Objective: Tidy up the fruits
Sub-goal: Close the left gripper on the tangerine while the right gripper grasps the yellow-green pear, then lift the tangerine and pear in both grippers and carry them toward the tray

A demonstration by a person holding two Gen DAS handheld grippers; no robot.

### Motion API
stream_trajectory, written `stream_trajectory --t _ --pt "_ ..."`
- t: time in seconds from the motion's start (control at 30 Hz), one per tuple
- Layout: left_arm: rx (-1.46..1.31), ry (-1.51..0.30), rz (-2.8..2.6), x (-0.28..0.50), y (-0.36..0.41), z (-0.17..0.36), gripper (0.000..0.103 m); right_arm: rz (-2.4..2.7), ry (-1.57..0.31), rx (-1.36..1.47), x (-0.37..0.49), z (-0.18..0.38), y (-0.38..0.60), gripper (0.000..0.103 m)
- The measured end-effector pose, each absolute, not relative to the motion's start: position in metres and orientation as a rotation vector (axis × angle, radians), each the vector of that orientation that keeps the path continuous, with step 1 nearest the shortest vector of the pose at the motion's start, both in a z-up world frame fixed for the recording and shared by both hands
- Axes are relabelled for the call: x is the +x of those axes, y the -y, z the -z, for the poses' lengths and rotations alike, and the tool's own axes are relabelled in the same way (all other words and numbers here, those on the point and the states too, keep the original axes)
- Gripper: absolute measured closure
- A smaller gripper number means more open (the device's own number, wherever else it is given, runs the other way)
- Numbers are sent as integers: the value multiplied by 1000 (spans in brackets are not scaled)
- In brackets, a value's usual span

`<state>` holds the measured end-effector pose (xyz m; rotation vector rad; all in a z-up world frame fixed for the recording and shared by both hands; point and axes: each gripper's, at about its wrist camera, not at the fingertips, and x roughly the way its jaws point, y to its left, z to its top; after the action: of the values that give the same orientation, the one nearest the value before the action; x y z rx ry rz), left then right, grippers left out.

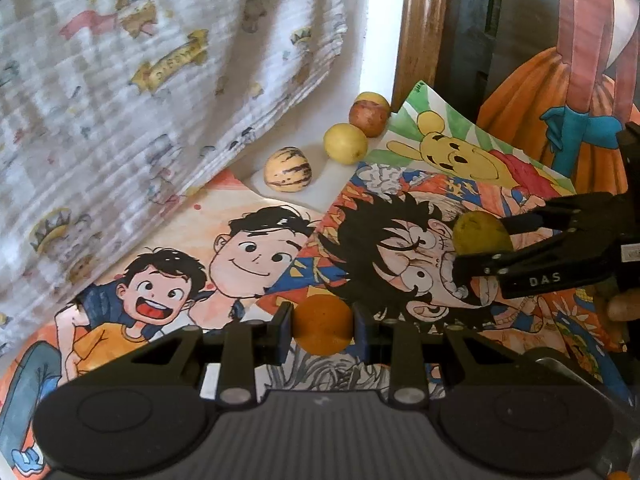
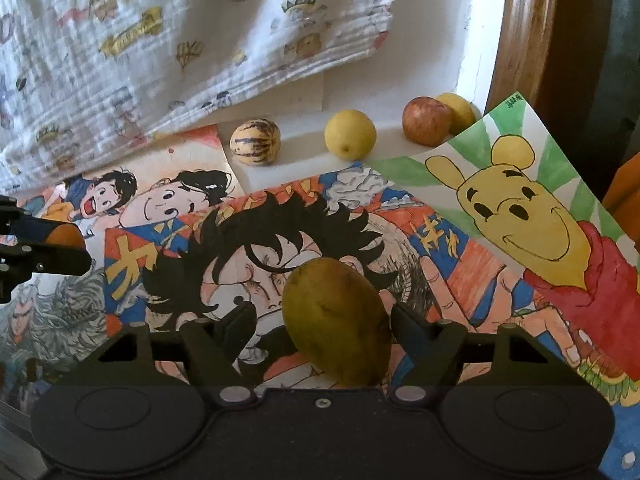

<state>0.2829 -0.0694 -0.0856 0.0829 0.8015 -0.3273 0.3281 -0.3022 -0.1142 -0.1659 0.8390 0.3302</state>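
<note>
The left gripper [image 1: 323, 326] held an orange fruit [image 1: 322, 323], its jaws closed against both sides of it. The right gripper [image 2: 323, 332] held a green-yellow mango [image 2: 338, 324]; its jaws stood narrow, the right one touching the mango, while contact on the left one could not be confirmed in the right wrist view. In the left wrist view, the right gripper entered at 3 o'clock with the mango at its tip. In the right wrist view, the left gripper appeared at 9 o'clock.

Both grippers were positioned over cartoon drawings [image 2: 280, 232] covering the surface. Beyond the drawings, at 12 o'clock, a white ledge [image 2: 304, 148] carried four fruits in a row:
- a striped melon [image 2: 255, 142], leftmost;
- a yellow lemon [image 2: 350, 134], well apart from the melon;
- a red apple [image 2: 426, 121], further right;
- a second yellow fruit [image 2: 460, 110], touching the apple and partly hidden behind it.

A printed cloth [image 2: 160, 40] hung over the ledge at 11 o'clock.
</note>
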Motion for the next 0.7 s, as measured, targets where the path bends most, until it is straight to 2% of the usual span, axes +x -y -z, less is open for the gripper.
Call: stream_trajectory --t 0.13,0.2,0.33,0.4,0.7 --pt "92 -808 334 286 75 89 69 -334 -842 -173 331 115 302 27" --pt "92 -813 332 288 77 90 69 -341 -845 -185 333 115 300 35" --pt "93 -823 327 292 79 94 69 -342 -857 -228 336 118 298 39" --pt "95 -826 328 292 81 95 69 -336 -863 -243 339 119 298 45" --pt "98 -832 329 297 84 96 69 -346 -865 -231 336 119 292 46"
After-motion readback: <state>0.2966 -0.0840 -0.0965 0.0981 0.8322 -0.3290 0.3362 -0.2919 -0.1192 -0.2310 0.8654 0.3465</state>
